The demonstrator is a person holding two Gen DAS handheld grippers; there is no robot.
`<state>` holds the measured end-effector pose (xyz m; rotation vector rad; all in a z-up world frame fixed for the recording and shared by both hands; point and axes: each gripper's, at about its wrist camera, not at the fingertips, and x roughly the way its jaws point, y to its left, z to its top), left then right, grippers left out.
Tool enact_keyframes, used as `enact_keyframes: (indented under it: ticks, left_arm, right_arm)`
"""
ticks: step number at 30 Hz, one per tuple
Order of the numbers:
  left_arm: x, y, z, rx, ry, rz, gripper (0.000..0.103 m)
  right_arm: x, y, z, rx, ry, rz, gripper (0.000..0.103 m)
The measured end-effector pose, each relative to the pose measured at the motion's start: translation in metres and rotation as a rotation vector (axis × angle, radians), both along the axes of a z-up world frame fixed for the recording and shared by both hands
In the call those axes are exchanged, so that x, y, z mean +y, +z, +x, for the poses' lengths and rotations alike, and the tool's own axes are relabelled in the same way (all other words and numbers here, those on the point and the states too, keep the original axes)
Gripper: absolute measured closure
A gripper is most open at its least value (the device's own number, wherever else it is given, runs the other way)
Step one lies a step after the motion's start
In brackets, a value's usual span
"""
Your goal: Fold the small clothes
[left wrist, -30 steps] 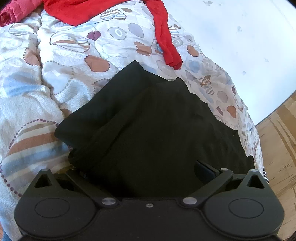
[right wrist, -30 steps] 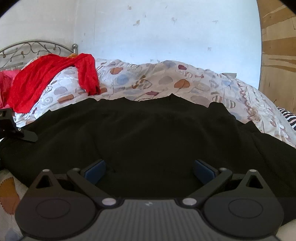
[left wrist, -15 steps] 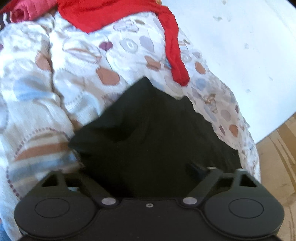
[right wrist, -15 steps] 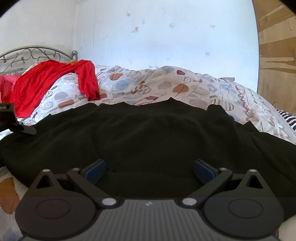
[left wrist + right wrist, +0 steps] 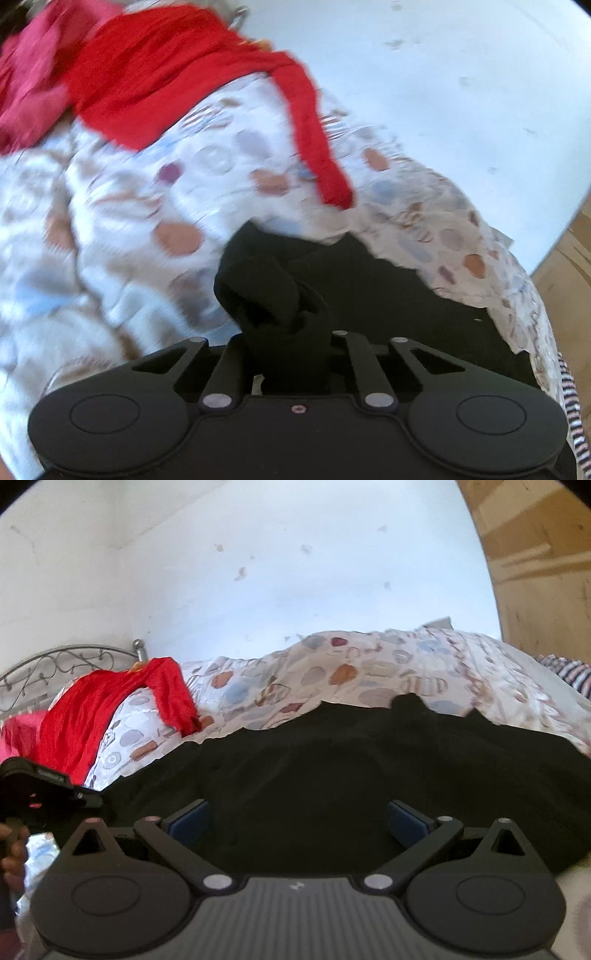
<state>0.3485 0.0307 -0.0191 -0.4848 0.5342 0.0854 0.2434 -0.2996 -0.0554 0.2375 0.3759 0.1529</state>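
A black garment (image 5: 388, 295) lies on a patterned quilt (image 5: 147, 206). My left gripper (image 5: 291, 339) is shut on a bunched corner of the black garment, which bulges up between the jaws. In the right wrist view the same black garment (image 5: 351, 775) spreads across the bed. My right gripper (image 5: 295, 816) is open, its blue pads (image 5: 186, 818) wide apart over the cloth. The left gripper's body (image 5: 44, 790) shows at the left edge of that view.
A red cloth (image 5: 155, 74) is draped over the quilt near a metal headboard (image 5: 66, 661). A pink cloth (image 5: 26, 85) lies at the far left. A white wall (image 5: 295, 572) stands behind the bed and wooden panelling (image 5: 535, 554) to the right.
My left gripper has shut on the black garment's corner and lifted, bunching the cloth. The right gripper has stayed open and tilted up slightly.
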Motion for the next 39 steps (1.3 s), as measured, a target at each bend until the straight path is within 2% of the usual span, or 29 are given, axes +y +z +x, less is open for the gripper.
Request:
enact_keyframes:
  ticks: [6, 9, 11, 15, 18, 23, 25, 28, 29, 31, 33, 35, 39]
  left_arm:
    - [-0.05, 0.037, 0.012, -0.11, -0.179, 0.121, 0.093]
    - [-0.088, 0.056, 0.017, -0.159, -0.323, 0.195, 0.093]
    - [-0.113, 0.063, 0.019, -0.172, -0.422, 0.216, 0.093]
    - [-0.16, 0.063, 0.014, -0.164, -0.605, 0.247, 0.093]
    - [-0.186, 0.047, 0.005, -0.128, -0.706, 0.26, 0.093]
    - [-0.203, 0.015, -0.022, -0.069, -0.746, 0.363, 0.089]
    - [-0.197, 0.009, -0.028, -0.062, -0.747, 0.362, 0.076]
    - [-0.191, 0.007, -0.034, -0.066, -0.756, 0.323, 0.063]
    - [-0.19, 0.008, -0.038, -0.075, -0.759, 0.327, 0.06]
    - [-0.189, 0.01, -0.047, -0.095, -0.768, 0.338, 0.045]
    - [-0.191, 0.01, -0.055, -0.12, -0.775, 0.364, 0.037]
    - [-0.196, 0.009, -0.061, -0.141, -0.774, 0.417, 0.038]
    - [-0.206, 0.003, -0.065, -0.138, -0.766, 0.496, 0.046]
  right_arm:
    - [-0.022, 0.014, -0.046, -0.059, -0.031, -0.123, 0.0]
    - [-0.037, 0.019, -0.073, -0.091, -0.074, -0.183, 0.0]
    - [-0.049, 0.021, -0.087, -0.1, -0.113, -0.203, 0.0]
    - [-0.078, 0.024, -0.105, -0.083, -0.214, -0.216, 0.0]
    - [-0.097, 0.021, -0.11, -0.059, -0.268, -0.192, 0.0]
    - [-0.123, 0.012, -0.108, -0.013, -0.308, -0.112, 0.0]
    - [-0.127, 0.01, -0.104, -0.003, -0.3, -0.084, 0.0]
    - [-0.129, 0.01, -0.097, 0.001, -0.261, -0.063, 0.0]
    - [-0.129, 0.011, -0.093, 0.002, -0.244, -0.057, 0.0]
    - [-0.128, 0.014, -0.085, 0.002, -0.201, -0.036, 0.0]
    - [-0.129, 0.02, -0.072, 0.01, -0.141, 0.002, 0.0]
    - [-0.13, 0.027, -0.055, 0.012, -0.069, 0.037, 0.0]
    - [-0.122, 0.041, -0.006, 0.046, 0.122, 0.075, 0.0]
